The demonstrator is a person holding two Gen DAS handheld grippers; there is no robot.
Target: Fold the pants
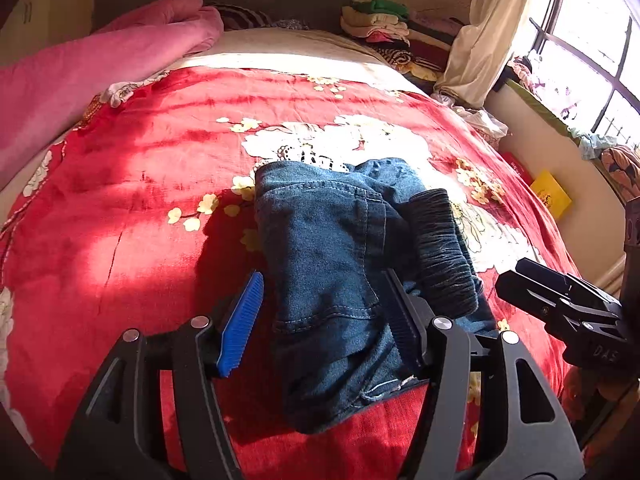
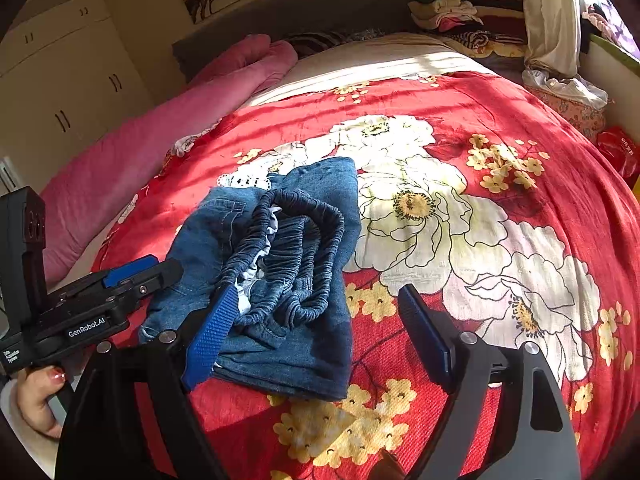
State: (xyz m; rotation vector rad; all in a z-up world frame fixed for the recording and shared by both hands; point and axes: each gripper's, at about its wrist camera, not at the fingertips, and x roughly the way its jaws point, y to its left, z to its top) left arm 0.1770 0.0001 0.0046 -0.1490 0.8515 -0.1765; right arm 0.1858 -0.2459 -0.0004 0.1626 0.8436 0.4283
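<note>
Blue denim pants (image 1: 332,280) lie folded in a small bundle on the red floral bedspread (image 1: 140,184), elastic waistband (image 1: 444,252) on top. My left gripper (image 1: 320,328) is open, its jaws straddling the near end of the bundle, not clamping it. In the right wrist view the pants (image 2: 276,272) lie left of centre with the gathered waistband (image 2: 296,248) facing me. My right gripper (image 2: 316,336) is open and empty, its left finger over the bundle's near edge, its right finger over bare bedspread (image 2: 480,128). Each gripper shows in the other's view: the right gripper (image 1: 560,304), the left gripper (image 2: 100,300).
A pink blanket (image 1: 80,80) lies along the bed's left side. A stack of folded clothes (image 1: 380,24) sits at the head of the bed. A curtain (image 1: 488,28) and window are on the right, a yellow box (image 1: 552,194) on the floor. White wardrobes (image 2: 60,80) stand left.
</note>
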